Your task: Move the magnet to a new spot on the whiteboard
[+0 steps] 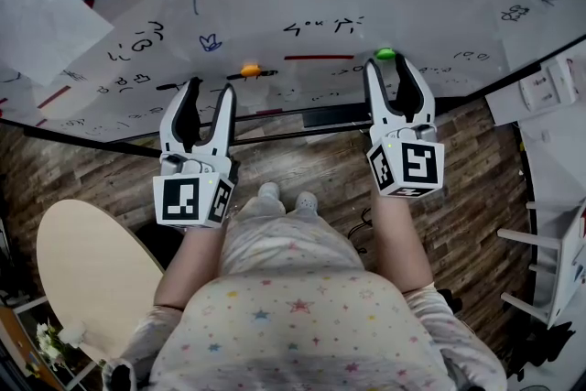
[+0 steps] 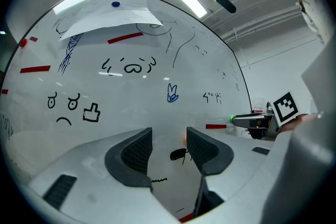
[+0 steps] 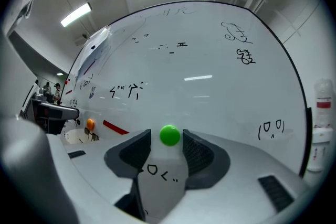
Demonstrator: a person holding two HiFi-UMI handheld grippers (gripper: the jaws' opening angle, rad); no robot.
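Right tool (image 3: 167,134): jaws stand wide. The green magnet (image 3: 169,135) sits between your jaw tips, out at their far end. A sliver of whiteboard (image 3: 210,97) shows on either side of it, so the pads are not pressing on it.

Head view: the magnet (image 1: 385,53) is stuck to the board right at the tips of your right tool (image 1: 388,67), just past the right end of a red strip (image 1: 318,58).

The magnet is a round button with no long axis to report. Its domed face points off the board, straight back along the tool.

Left tool (image 2: 169,132): jaws wide, with only bare board and black scribbles between them.

An orange magnet (image 1: 249,69) sits on the board just right of its tips, well apart from the green one.
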